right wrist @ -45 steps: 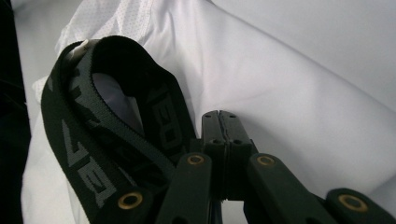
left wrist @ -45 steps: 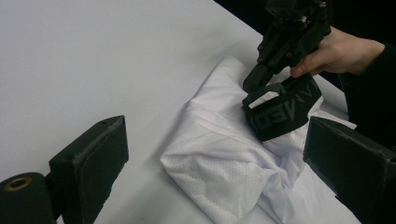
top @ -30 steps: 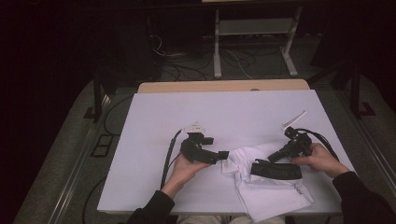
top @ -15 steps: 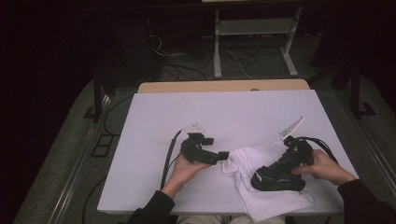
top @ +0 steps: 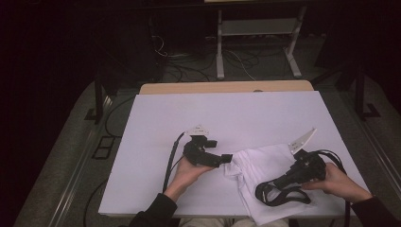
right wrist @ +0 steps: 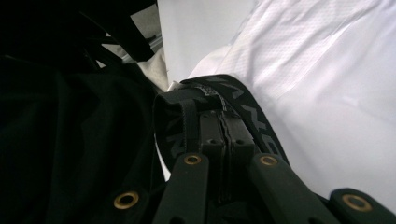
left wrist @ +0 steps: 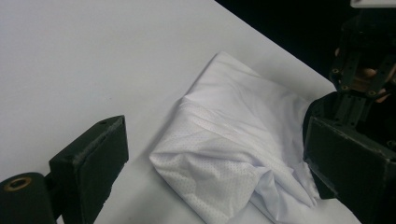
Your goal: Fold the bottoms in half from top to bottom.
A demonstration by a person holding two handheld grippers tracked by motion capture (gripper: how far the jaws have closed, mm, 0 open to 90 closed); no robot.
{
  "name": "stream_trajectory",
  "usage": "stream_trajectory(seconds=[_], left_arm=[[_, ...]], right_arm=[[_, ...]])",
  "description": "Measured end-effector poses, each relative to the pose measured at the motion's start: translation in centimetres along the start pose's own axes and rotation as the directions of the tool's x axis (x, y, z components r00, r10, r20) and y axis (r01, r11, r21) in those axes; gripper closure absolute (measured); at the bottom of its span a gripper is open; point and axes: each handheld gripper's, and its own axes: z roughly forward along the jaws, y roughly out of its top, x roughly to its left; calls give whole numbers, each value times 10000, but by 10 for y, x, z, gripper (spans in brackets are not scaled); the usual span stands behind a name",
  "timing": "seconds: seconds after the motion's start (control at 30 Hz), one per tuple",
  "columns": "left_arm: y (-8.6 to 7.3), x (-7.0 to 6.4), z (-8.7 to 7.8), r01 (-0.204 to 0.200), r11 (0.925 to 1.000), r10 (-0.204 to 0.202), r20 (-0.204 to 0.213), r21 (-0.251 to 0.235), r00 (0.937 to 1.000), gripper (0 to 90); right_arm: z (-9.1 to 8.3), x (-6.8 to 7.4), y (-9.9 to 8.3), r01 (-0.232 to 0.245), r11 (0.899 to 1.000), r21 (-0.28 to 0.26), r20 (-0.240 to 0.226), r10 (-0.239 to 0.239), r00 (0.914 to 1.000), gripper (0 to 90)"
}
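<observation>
Right hand-held gripper: near front-right edge of bench, jaws together, clamped on black strap. In right gripper view the strap is pinched between the two pads, w/ woven lettering on it, too blurred to read.
Black strap: looped, lying on lower part of white garment, front-right of bench; one end goes into the right gripper's jaws.
White garment: crumpled/folded, front-right of bench, between the two grippers; bottom edge hangs just over front edge of bench. Fine dotted mesh fabric, seen in left gripper view.
Left hand-held gripper: approx centre-front of bench, pointing right at garment's left edge. Jaws apart, nothing between the pads; garment lies just ahead of them in left gripper view. In high view tips look right at the cloth edge; touching or not, can't tell.
Hands: left hand under its gripper, right hand behind its gripper; dark sleeves come in from bottom.
Cables: black cable trails from left gripper toward front edge; another loops by right gripper.
Bench: white top, bare apart from garment, strap, grippers; tan wooden strip along far edge.
Room: dark; grey floor; white metal frame behind bench, loose cables on floor beside it.
</observation>
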Motion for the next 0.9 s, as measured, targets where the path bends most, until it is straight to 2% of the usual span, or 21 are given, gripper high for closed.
stream_trajectory(seconds=[0.23, 0.63, 0.8, 0.9], left_arm=[[-1, -2, 2, 3, 10000, -3, 49, 56, 10000, 60], [-2, -3, 5, -12, 9999, 11, 71, 117, 10000, 60], [-3, -3, 5, -28, 9999, 26, 103, 139, 9999, 60], [-3, -3, 6, -40, 9998, 38, 115, 173, 9999, 60]], right_arm=[[8, 14, -11, 150, 9993, 335, -173, -144, 9997, 862], [28, 21, -29, -65, 9972, 740, 287, 43, 9996, 880], [35, 24, -32, 21, 9942, 1079, 505, -76, 9987, 881], [38, 25, -33, 51, 9929, 1185, 480, -109, 9988, 882]])
